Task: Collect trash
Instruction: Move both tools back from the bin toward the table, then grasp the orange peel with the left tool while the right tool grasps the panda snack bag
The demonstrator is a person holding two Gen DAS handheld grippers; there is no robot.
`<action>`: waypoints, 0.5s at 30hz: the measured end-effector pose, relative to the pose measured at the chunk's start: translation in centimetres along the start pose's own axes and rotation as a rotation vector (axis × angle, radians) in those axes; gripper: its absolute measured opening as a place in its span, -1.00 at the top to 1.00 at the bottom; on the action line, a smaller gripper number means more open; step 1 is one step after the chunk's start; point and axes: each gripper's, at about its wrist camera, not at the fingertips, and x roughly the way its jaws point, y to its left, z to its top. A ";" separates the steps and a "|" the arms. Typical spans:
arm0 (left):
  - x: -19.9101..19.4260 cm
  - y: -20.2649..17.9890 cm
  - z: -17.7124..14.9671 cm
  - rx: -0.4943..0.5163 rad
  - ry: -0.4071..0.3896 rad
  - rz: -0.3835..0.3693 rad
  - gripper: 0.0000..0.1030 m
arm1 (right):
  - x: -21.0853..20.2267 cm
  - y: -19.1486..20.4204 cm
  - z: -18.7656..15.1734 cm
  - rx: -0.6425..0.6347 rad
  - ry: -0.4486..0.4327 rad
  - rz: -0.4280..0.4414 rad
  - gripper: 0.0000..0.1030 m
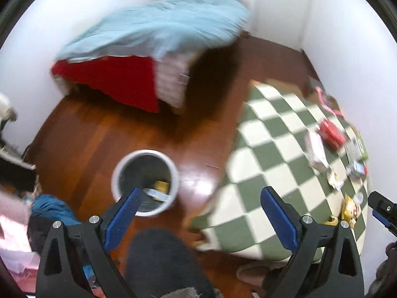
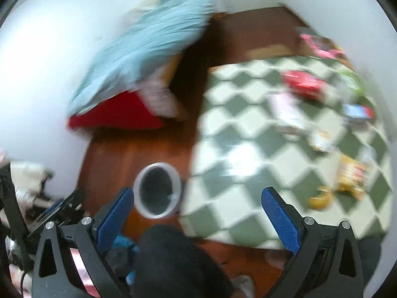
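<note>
Both grippers, left [image 1: 201, 211] and right [image 2: 198, 208], jaws apart, empty. Bin [image 1: 145, 182] ahead of left jaw; wrappers [image 2: 352, 176] beyond right jaw. Blurred motion risks a mistimed grasp.

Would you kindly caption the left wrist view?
Open left gripper above white cylindrical trash bin; wrappers litter green-checked rug.

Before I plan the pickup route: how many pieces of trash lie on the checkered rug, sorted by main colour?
Counts are approximate because the frames are blurred.
Red: 1, the red packet
Pink or white: 1, the pale wrapper
Yellow: 2, the yellow snack bag and the small yellow wrapper
Blue: 1, the blue packet
Total: 5 on the rug.
</note>
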 end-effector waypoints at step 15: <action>13.3 -18.0 -3.6 0.299 0.197 -0.019 -0.92 | 7.0 -27.5 -0.9 0.444 0.088 -0.226 -0.53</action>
